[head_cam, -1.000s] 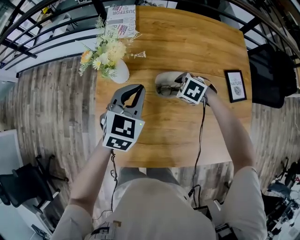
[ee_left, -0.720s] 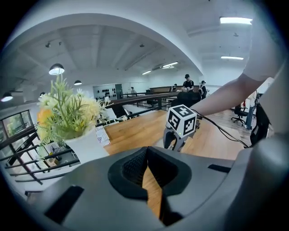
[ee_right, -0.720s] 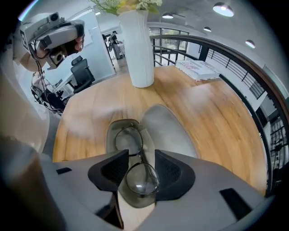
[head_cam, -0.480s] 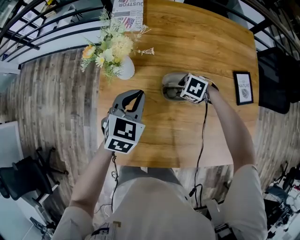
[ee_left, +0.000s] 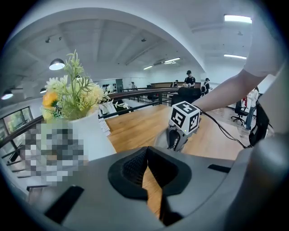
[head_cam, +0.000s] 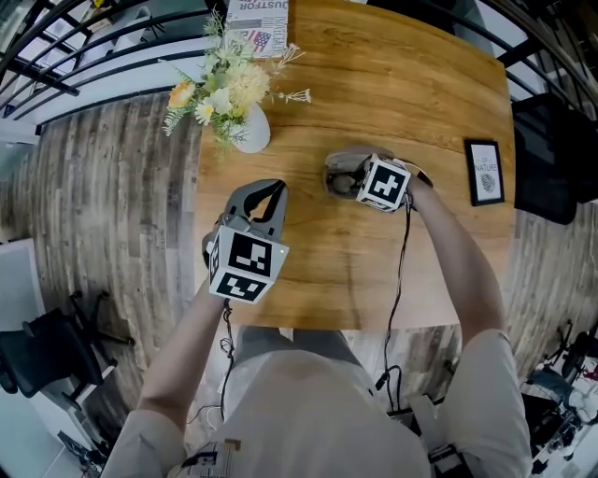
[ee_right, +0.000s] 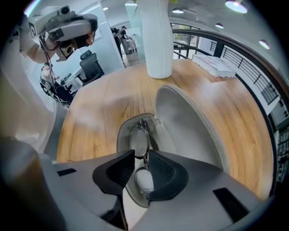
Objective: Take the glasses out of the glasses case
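Note:
A grey glasses case [head_cam: 338,165] lies open on the wooden table [head_cam: 411,84], its lid [ee_right: 189,117] folded back. Thin metal-framed glasses [ee_right: 141,135] lie in its tray. My right gripper [ee_right: 141,169] points steeply down over them. Its jaws are closing, with the bridge of the glasses between the pads and no clear press on it. In the head view its marker cube [head_cam: 385,183] hides the jaws. My left gripper [head_cam: 277,187] hangs over the table's left part, apart from the case, shut with nothing in it; the wood shows behind it [ee_left: 146,151].
A white vase of flowers [head_cam: 245,131] stands at the back left, close to the left gripper [ee_left: 86,131]. A printed booklet [head_cam: 257,17] lies at the far edge. A small framed picture [head_cam: 486,173] sits at the right edge. A black chair [head_cam: 551,154] stands beyond the table.
Both grippers have sunk a little. The right one has come down over the open case, and its jaws now stand on either side of the glasses.

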A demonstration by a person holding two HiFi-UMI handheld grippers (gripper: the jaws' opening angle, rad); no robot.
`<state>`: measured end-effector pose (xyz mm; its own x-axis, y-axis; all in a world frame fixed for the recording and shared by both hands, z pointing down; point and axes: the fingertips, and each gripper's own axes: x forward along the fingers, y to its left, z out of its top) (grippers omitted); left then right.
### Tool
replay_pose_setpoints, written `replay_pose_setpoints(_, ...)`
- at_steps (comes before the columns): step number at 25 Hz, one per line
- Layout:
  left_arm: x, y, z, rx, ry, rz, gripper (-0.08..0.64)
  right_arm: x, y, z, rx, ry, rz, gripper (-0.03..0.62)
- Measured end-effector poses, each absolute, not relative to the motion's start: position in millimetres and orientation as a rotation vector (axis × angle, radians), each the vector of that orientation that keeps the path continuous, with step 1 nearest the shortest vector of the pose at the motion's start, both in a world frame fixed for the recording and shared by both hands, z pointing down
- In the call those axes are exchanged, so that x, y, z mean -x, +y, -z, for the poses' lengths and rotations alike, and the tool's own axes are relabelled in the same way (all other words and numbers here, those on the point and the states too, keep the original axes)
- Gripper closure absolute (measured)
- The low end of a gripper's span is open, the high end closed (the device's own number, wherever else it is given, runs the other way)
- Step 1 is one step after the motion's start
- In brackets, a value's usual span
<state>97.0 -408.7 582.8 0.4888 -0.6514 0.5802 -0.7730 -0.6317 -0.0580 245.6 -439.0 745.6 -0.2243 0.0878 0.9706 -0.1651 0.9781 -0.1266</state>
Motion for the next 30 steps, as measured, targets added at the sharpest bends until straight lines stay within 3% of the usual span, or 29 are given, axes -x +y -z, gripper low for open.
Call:
replay_pose_setpoints(6,-95,-396,-576,-2.535,-1.221,-0.850,0.543,-239,-423,-730,-0.018,-1.779,-0.192,0.537)
replay_pose_setpoints(12,-88,-387,-557,-2.575,-1.235,-0.838,0.543,-240,-431,-689,-0.224,-1.857,-0.268,0.543)
replay_pose_setpoints(30,-30,-375,-369,-2.795,-1.536,-0.617,0.543,-194,-400,-382,-0.921,-2.514,-0.234,0.543)
